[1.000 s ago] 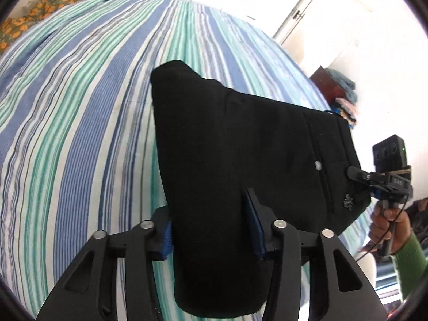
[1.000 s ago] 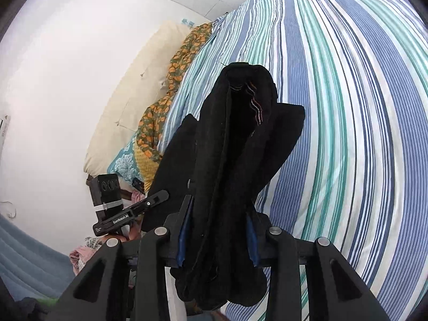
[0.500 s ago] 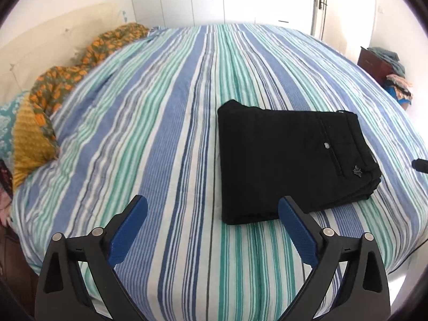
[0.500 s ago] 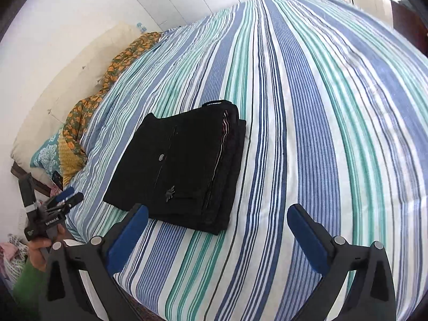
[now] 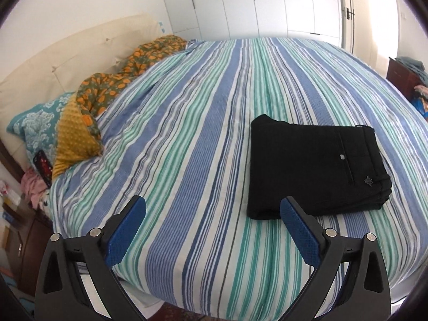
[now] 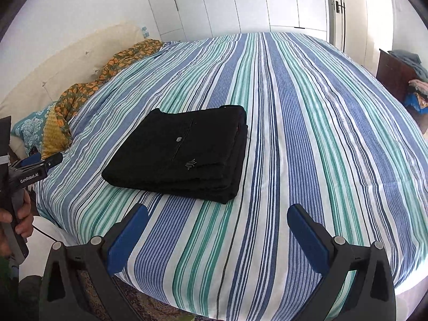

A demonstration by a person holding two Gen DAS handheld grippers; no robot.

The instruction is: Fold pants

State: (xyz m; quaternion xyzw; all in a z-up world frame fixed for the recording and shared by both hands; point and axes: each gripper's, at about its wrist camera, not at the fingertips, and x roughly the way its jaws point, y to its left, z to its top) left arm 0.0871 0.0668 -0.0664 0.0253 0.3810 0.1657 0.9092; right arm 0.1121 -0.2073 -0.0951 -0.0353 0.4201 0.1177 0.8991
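The black pants lie folded into a flat square stack on the striped bed, button and small emblem facing up. In the right wrist view the same pants sit left of centre. My left gripper hangs open over the near bed edge, with the stack just beyond its right finger and nothing between the blue pads. My right gripper is open too, drawn back in front of the stack and holding nothing. At the left edge of the right wrist view a hand holds the left gripper.
Patterned pillows and an orange floral cloth lie along the cream headboard at the left. A dark wooden cabinet with clothes stands at the right. White wardrobe doors close the far side. A bedside table stands low left.
Both grippers let go of the black pants, opened wide and drew back from the bed. The pants went from held up to lying folded on the bedspread.
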